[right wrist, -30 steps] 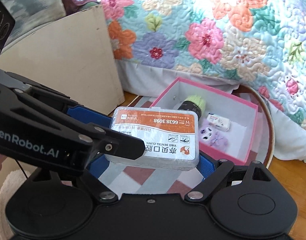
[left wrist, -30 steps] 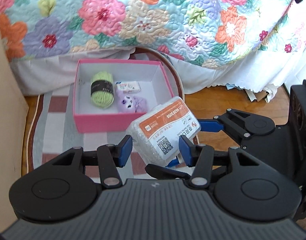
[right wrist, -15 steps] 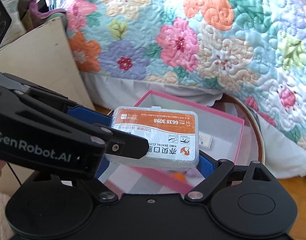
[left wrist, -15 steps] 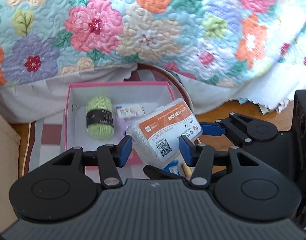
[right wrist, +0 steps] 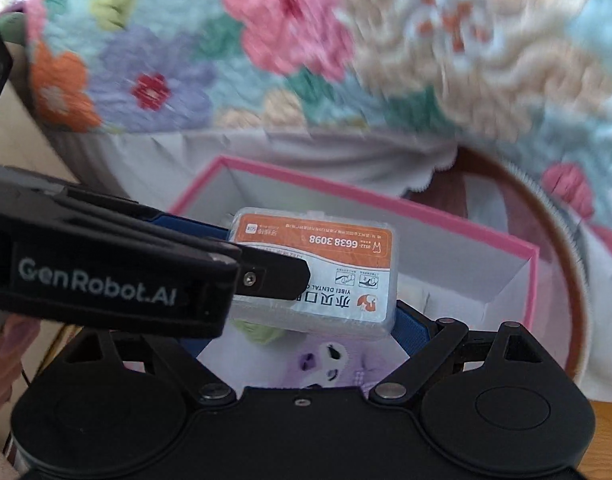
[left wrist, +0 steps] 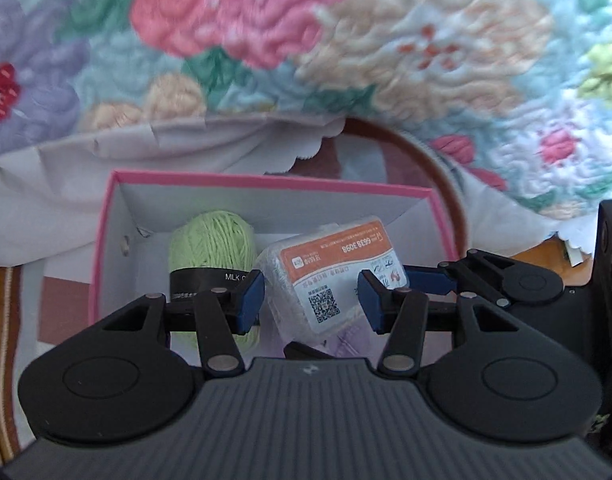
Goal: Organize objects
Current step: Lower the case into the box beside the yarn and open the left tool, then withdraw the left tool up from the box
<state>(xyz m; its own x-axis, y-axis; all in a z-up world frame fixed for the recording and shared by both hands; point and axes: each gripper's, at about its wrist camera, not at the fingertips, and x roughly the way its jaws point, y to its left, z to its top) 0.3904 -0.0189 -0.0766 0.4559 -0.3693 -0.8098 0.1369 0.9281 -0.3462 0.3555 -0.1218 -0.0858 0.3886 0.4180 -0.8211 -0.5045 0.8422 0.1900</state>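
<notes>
A clear plastic pack with an orange and white label [left wrist: 330,276] [right wrist: 326,272] hangs above the inside of a pink box [left wrist: 266,182] [right wrist: 466,220] that is white within. My left gripper [left wrist: 310,300] is shut on the pack across its width. My right gripper [right wrist: 306,312] is shut on it along its length, and the right gripper [left wrist: 486,280] reaches in from the right in the left wrist view. In the box lie a green yarn ball [left wrist: 210,248] and a purple plush toy [right wrist: 326,360], both partly hidden by the pack.
A floral quilt [left wrist: 266,40] and its white bed skirt [left wrist: 106,168] hang just behind the box. The box stands on a striped rug with a brown border [right wrist: 562,240]. A beige board [right wrist: 22,148] stands at the left. Part of a hand [right wrist: 6,344] shows.
Both grippers have carried the pack forward and down, from short of the box to above its inside. The quilt now fills the upper part of both views. Neither grip has changed.
</notes>
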